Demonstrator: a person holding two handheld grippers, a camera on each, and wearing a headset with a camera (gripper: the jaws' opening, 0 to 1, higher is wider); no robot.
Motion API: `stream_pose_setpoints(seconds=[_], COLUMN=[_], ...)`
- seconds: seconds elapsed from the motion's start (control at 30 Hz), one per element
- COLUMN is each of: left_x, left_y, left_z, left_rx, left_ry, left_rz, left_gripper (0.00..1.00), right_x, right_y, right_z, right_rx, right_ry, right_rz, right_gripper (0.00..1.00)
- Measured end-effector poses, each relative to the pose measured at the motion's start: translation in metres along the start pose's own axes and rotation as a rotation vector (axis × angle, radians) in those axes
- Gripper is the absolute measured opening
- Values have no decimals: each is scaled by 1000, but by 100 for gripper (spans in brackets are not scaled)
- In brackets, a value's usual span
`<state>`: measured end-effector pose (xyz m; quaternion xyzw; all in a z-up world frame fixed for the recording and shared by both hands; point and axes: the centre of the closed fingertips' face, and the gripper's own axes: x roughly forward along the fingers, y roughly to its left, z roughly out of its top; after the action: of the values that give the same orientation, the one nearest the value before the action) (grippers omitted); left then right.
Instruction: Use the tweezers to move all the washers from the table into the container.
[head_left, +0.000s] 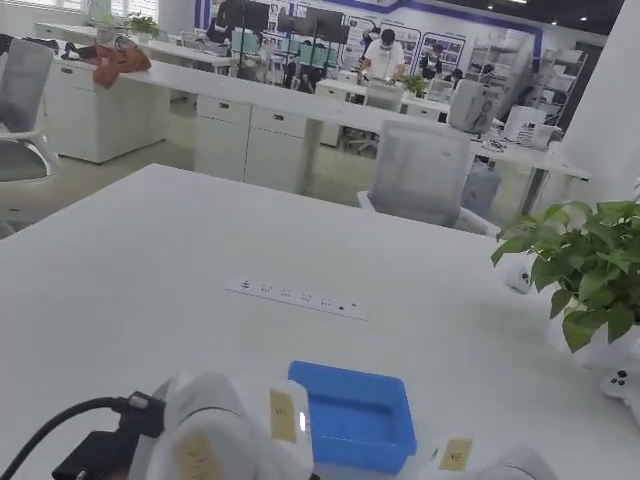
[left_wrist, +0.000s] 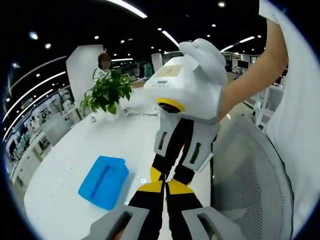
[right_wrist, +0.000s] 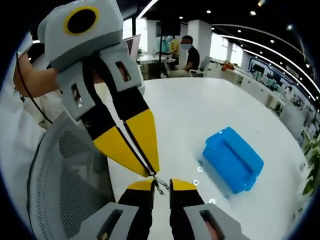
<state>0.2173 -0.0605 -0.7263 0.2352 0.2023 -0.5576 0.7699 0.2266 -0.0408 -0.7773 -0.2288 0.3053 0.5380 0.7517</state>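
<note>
Pinching the tweezers (right_wrist: 160, 187), the left tool (right_wrist: 152, 173) hung beside the slightly spread right tool (right_wrist: 162, 183), while several washers (right_wrist: 200, 169) lay on the counter (right_wrist: 190, 115), apparently none yet inside the blue container (right_wrist: 232, 159).

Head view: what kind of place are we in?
Most likely an open-plan office: rows of white desks with monitors, a mesh office chair across the table, and people at workstations in the back.

Head view over table (head_left: 150, 300), gripper views face-to-face, sharing container (left_wrist: 104, 181)
</note>
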Motion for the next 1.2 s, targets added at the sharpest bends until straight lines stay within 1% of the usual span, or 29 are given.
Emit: stream_pose_setpoints(seconds=[0.07,0.13,0.3,0.4,0.47,0.5,0.53,0.57,0.6,0.63,0.67,0.7,0.73,0.77,0.8,0.83,0.87,0.9,0.93,0.97,1.0,1.03,1.07,1.1,1.13,1.17,1.2], left_x=[-1,-2,-3,-3,-4,-5,-5,-6,-7,-9,-11,-13,-16,-18,-20,-22,-26,-28,-30,-32,-36,-39,-41,-44,-49,-51,-54], left_y=[0,-2,-3,-3,-2,1,4,4,5,9,11,12,15,16,16,16,18,19,16,15,18,18,14,15,17,18,17], left_z=[0,0,1,1,2,3,3,3,4,6,6,5,4,2,-1,-3,-4,-6,-11,-13,-16,-18,-25,-29,-36,-39,-43], left_rx=[8,5,-1,0,5,3,-14,-39,-51,-82,-102,-133,-175,-192,-209,-228,-252,-271,-316,-328,-336,-351,-378,-398,-416,-421,-428], left_ry=[-11,-17,-35,-42,-51,-57,-58,-60,-68,-98,-113,-121,-130,-135,-129,-128,-142,-147,-134,-135,-143,-141,-122,-110,-98,-96,-87], left_rz=[-9,-23,-37,-34,-16,8,34,47,60,99,117,130,157,175,183,194,227,248,259,275,320,344,356,381,431,458,476], left_gripper=[0,0,0,0,0,0,0,0,0,0,0,2,6,9,9,9,12,16,24,29,34,41,45,50,57,62,66], right_x=[0,1,1,1,1,0,-1,-1,-2,-2,-3,-3,-3,-3,-4,-4,-4,-4,-4,-4,-4,-4,-4,-4,-3,-3,-3], right_y=[0,2,7,7,7,5,4,3,2,2,0,-2,-3,-5,-8,-9,-9,-11,-13,-14,-16,-19,-22,-25,-29,-34,-37], right_z=[1,1,4,5,6,7,8,8,9,10,10,10,9,9,7,6,6,7,6,5,5,6,6,7,8,9,10], right_rx=[-15,-18,-37,-31,-27,-21,-16,-3,17,32,50,62,69,77,104,115,118,142,154,163,175,194,204,220,233,250,256], right_ry=[-1,-1,-12,-15,-19,-24,-26,-28,-33,-40,-45,-43,-45,-49,-45,-42,-52,-66,-67,-70,-77,-89,-95,-106,-115,-125,-133], right_rz=[2,8,21,27,25,21,20,21,23,22,20,14,10,6,-9,-14,-12,-21,-25,-29,-34,-45,-51,-62,-73,-93,-99], right_gripper=[7,8,5,5,4,4,4,4,4,4,4,4,4,4,4,4,4,4,4,4,4,4,4,4,4,4,4])
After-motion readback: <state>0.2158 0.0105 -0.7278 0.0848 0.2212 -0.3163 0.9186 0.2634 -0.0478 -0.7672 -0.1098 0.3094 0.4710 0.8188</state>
